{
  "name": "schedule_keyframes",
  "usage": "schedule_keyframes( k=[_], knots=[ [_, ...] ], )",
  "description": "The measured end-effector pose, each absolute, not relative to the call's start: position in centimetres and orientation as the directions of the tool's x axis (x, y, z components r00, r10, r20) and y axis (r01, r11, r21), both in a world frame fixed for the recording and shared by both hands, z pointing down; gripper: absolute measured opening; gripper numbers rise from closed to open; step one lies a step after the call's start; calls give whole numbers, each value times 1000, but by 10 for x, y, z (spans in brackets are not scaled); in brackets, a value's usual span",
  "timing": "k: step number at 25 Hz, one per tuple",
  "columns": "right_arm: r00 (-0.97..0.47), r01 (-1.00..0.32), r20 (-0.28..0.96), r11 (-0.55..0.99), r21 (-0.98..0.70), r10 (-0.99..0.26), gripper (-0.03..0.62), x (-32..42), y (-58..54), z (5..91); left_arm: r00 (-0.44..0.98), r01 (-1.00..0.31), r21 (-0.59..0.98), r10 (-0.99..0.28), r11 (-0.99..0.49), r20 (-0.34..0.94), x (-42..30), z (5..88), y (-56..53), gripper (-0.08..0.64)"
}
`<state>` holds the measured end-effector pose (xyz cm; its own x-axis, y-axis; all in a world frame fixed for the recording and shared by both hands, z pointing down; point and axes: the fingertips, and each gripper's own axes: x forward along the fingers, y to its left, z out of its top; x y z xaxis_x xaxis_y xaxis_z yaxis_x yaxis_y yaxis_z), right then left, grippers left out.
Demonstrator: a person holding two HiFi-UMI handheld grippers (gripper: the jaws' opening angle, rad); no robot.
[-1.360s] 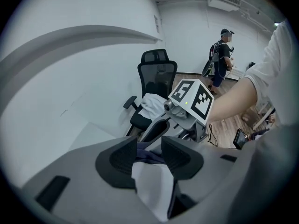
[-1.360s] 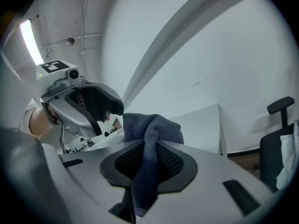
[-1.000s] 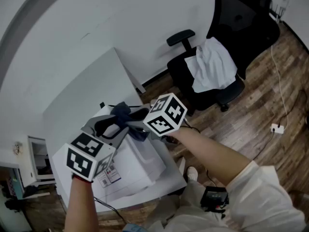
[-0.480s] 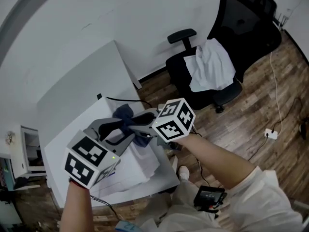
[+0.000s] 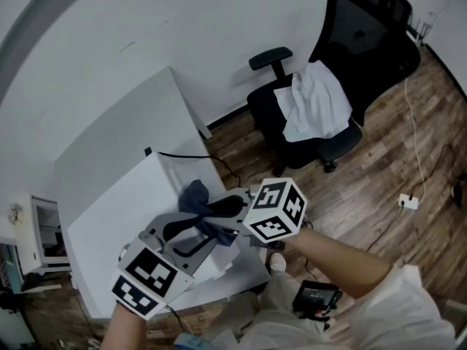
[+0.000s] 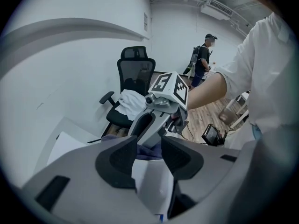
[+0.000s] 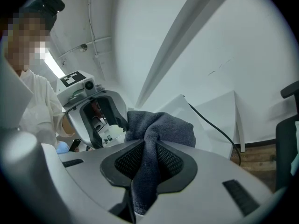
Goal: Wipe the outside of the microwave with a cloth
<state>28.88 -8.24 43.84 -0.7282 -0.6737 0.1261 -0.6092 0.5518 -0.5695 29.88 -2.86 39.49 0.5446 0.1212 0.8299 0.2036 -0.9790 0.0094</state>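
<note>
Cloth [image 7: 159, 125] hangs clamped in the right gripper [image 7: 145, 167] above the microwave [image 5: 117, 217] top's right edge, apparently bunched for wiping, while the left gripper [image 6: 149, 155] hovers beside it, jaws apart, holding nothing.

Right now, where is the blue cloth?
Low in the middle of the head view, the cloth is pinched by the right gripper, over the white microwave, right beside the left gripper.
</note>
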Motion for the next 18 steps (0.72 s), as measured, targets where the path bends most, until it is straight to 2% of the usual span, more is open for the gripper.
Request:
schedule_keyframes(
  k=[9, 18],
  knots=[
    [-729, -589, 106, 540, -601, -677, 94, 277, -46, 439, 524, 232, 68, 183, -970, 832, 282, 398, 5, 162],
    [-778, -551, 130, 566, -613, -615, 94, 263, -17, 438, 503, 271, 105, 234, -957, 832, 277, 398, 29, 162]
  ],
)
